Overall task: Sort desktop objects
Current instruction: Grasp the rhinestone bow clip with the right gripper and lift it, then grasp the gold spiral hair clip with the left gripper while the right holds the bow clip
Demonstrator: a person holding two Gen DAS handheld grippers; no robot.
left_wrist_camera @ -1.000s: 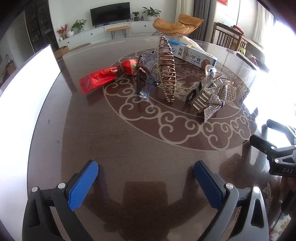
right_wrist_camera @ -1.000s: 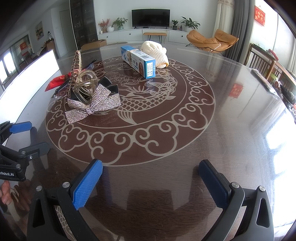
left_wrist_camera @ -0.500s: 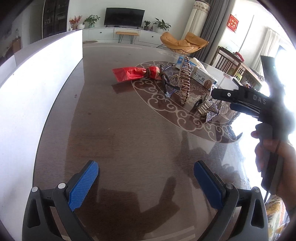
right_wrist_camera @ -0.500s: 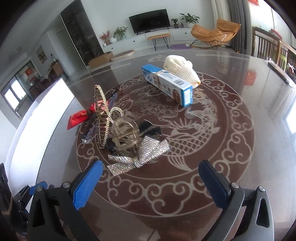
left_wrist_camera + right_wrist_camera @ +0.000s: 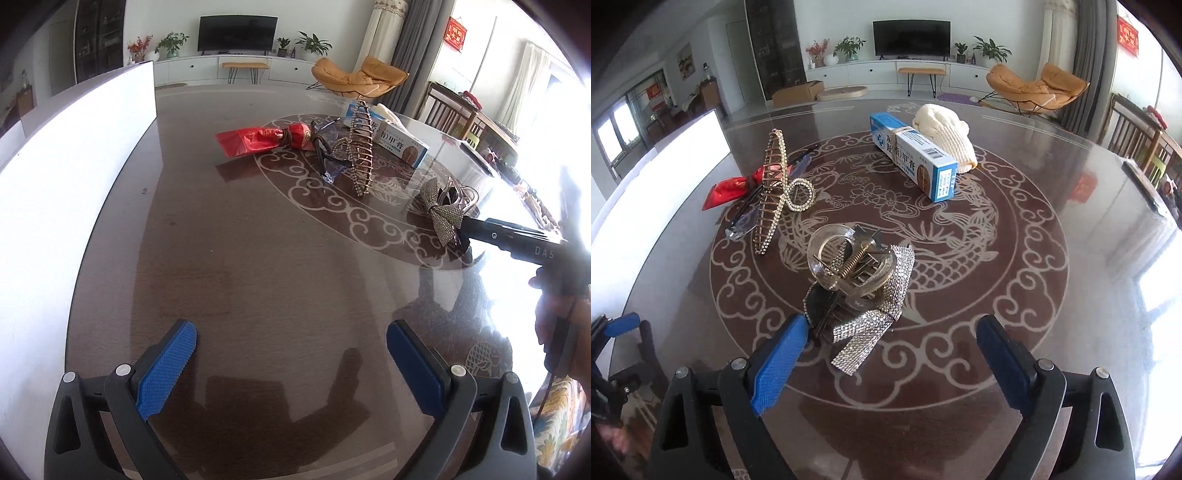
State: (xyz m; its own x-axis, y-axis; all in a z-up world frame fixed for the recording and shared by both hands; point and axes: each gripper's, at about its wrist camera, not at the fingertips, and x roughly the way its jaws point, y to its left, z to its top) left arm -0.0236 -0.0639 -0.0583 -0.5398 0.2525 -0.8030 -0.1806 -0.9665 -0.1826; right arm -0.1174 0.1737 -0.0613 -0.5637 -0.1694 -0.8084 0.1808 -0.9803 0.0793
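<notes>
A clear claw hair clip with a rhinestone bow (image 5: 862, 280) lies on the dark round table (image 5: 1071, 229), just ahead of my open right gripper (image 5: 890, 354); the left pad (image 5: 777, 365) is beside the bow. The clip also shows in the left wrist view (image 5: 445, 210) with the right gripper's finger reaching it. Behind stand a gold rhinestone hair clip (image 5: 774, 192), glasses (image 5: 746, 221), a red packet (image 5: 729, 190), a blue-white ointment box (image 5: 912, 155) and a cream knitted item (image 5: 945, 134). My left gripper (image 5: 291, 362) is open and empty over bare table.
A white board (image 5: 62, 177) lines the table's left edge. Chairs (image 5: 1145, 147) stand at the far right of the table. The left gripper (image 5: 617, 332) shows at the lower left of the right wrist view.
My right gripper has moved forward to the bow clip, which now sits close to its left pad. My left gripper has drawn back and turned, so the objects lie farther off.
</notes>
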